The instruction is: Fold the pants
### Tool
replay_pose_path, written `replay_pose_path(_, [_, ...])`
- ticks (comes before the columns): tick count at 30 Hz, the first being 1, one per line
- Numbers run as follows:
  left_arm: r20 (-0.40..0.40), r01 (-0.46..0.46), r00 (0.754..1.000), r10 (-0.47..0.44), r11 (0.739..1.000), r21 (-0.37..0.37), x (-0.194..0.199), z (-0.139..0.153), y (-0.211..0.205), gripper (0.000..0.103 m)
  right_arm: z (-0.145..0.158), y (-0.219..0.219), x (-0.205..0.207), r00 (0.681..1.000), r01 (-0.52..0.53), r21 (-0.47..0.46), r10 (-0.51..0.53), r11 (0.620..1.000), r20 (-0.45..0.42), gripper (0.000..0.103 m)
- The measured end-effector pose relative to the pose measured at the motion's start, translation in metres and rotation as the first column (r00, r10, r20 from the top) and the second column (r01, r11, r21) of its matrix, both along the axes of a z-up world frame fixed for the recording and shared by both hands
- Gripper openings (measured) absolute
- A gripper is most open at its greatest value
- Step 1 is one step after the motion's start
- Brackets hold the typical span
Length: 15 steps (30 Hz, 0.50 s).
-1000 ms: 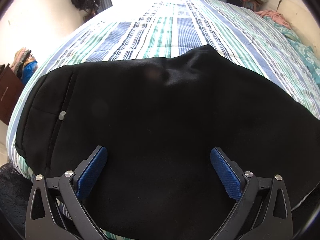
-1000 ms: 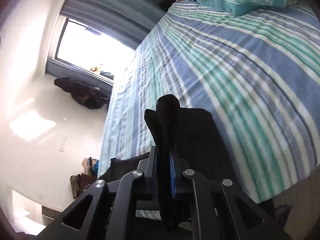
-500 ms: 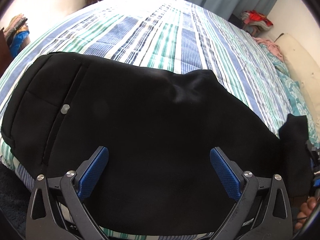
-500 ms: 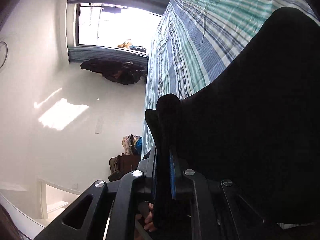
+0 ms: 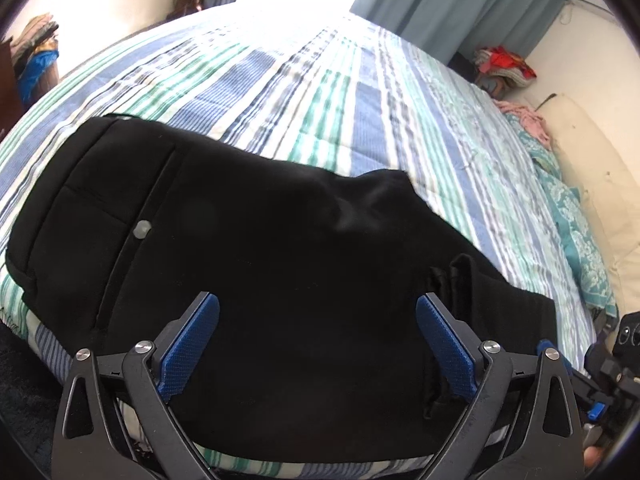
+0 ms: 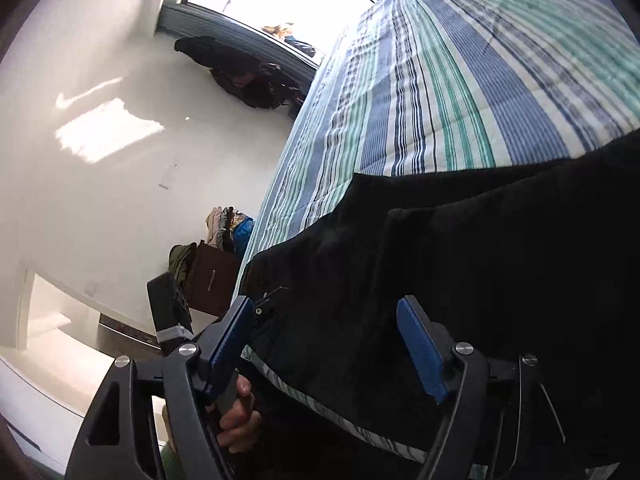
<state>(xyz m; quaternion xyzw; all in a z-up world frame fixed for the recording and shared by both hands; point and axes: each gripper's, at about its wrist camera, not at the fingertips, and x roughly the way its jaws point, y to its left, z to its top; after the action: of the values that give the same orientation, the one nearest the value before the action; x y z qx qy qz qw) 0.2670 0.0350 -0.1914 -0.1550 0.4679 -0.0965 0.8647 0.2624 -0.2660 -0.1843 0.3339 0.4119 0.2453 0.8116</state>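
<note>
Jaws on the right gripper are opening, nothing pinched, above the black pants; the left gripper is narrowing slightly, gripping nothing.

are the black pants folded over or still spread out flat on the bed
Folded over: the black pants lie doubled on the striped bedspread, leg hem edges resting on top.

Matt black cloth pants lie on a woven striped bedspread; blue textured fingers.
</note>
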Motion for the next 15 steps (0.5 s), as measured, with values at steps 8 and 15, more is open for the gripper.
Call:
replay_pose_path(8, [0.020, 0.302, 0.953, -0.302, 0.953, -0.016, -0.018, 0.007, -0.102, 0.078, 0.018, -0.083, -0.120, 0.978, 0.175, -0.393, -0.114, 0.903, 0.174, 0.080])
replay_pose_path(15, [-0.082, 0.329, 0.944, -0.320, 0.932, 0.152, -0.019, -0.029, -0.128, 0.019, 0.036, -0.128, -0.121, 0.959, 0.255, -0.370, -0.184, 0.893, 0.216, 0.080])
